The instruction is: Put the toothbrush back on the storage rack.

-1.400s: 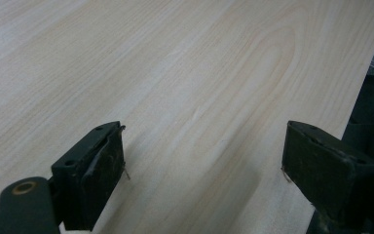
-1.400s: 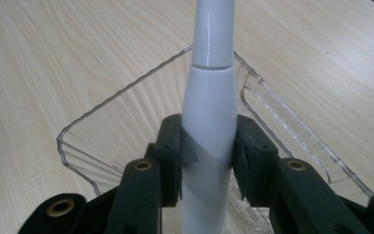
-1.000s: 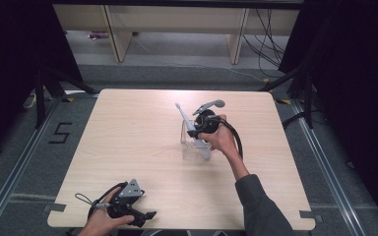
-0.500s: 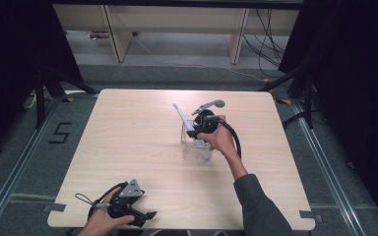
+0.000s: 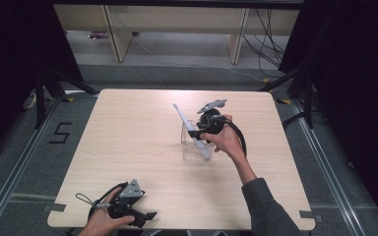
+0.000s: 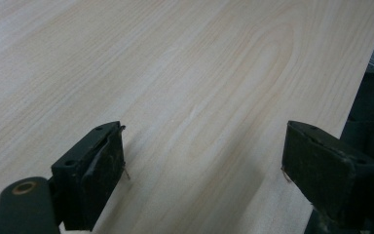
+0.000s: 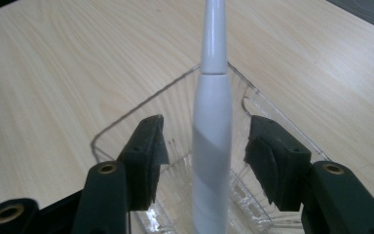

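A light wooden table point(image 5: 142, 147) is filling the middle of the high view, with a person's two forearms coming in from the near edge. Right of the table's centre, a clear plastic container point(image 5: 193, 145) is sitting on the wood, and a white electric toothbrush point(image 5: 192, 132) is leaning inside it, its thick handle down in the container and its slim head end tilting up and away to the far left, over the rim. The person's right hand is holding the right gripper point(image 5: 204, 135) just over the container. In the right gripper view, the right gripper point(image 7: 205, 146) is standing with its jaws on either side of the toothbrush point(image 7: 213, 131) handle; they have just been opening, and a gap is showing between each pad and the handle, so nothing is being squeezed. The container's point(image 7: 126, 122) ribbed clear walls are lying below and around the jaws. At the near left corner of the table, the left hand is resting the left gripper point(image 5: 137, 216) on the wood, well apart from the container. In the left gripper view, the left gripper point(image 6: 204, 165) is showing its jaws spread wide over bare table point(image 6: 175, 73).
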Motion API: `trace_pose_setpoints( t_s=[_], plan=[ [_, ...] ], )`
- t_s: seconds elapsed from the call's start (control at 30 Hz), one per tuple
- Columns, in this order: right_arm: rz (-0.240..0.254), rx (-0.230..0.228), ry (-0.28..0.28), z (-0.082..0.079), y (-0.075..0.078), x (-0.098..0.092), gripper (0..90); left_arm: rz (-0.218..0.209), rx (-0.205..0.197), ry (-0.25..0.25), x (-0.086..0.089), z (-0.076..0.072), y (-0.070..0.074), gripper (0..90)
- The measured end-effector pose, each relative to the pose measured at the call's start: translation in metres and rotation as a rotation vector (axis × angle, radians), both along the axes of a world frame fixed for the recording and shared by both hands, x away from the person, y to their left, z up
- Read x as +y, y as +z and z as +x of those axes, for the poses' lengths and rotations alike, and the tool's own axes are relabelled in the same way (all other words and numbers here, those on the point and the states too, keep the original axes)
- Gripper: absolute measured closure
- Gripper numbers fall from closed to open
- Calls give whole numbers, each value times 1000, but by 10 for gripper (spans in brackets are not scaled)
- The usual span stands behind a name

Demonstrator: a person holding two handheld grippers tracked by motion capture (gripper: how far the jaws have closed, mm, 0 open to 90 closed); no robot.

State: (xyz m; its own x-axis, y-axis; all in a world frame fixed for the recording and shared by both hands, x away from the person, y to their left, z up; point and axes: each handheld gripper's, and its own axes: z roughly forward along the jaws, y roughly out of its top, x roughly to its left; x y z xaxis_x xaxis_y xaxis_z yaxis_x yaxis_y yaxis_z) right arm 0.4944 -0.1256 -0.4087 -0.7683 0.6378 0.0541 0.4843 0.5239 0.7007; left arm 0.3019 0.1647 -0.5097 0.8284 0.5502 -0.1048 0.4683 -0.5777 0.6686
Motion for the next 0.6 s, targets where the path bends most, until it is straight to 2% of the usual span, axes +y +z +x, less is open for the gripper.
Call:
trace_pose_setpoints(
  t_s=[0.13, 0.17, 0.23, 0.27, 0.3, 0.33, 0.37, 0.4, 0.43, 0.5, 0.53, 0.6],
  plan=[
    [2, -40, 18, -5, 7, -5, 455, -9, 1, 9, 0, 0, 0, 149],
    [6, -21, -2, -9, 9, -6, 449, -8, 1, 8, 0, 0, 0, 149],
    [13, -51, 6, -11, 10, -9, 427, -6, -2, 8, 0, 0, 0, 149],
    [24, -40, -5, -13, 11, -10, 420, -5, -3, 7, 0, 0, 0, 149],
    [6, -26, 0, -15, 13, -12, 416, -8, -3, 11, 0, 0, 0, 149],
    [10, -23, -12, -16, 13, -13, 414, -9, -1, 11, 0, 0, 0, 149],
    [7, -46, 12, -16, 14, -15, 407, -9, -1, 12, 0, 0, 0, 149],
    [13, -49, 7, -18, 15, -17, 396, -8, -1, 14, 0, 0, 0, 149],
    [26, -65, -4, -19, 14, -18, 389, -25, 3, 20, -1, -1, -1, 149],
    [24, -52, -6, -22, 18, -22, 378, -23, 4, 18, -1, 0, -1, 149],
    [37, -73, -5, -23, 17, -24, 372, -24, 4, 19, -1, 0, -1, 149],
    [37, -76, -7, -25, 19, -29, 359, -17, 3, 15, 0, 0, -1, 149]
  ],
)
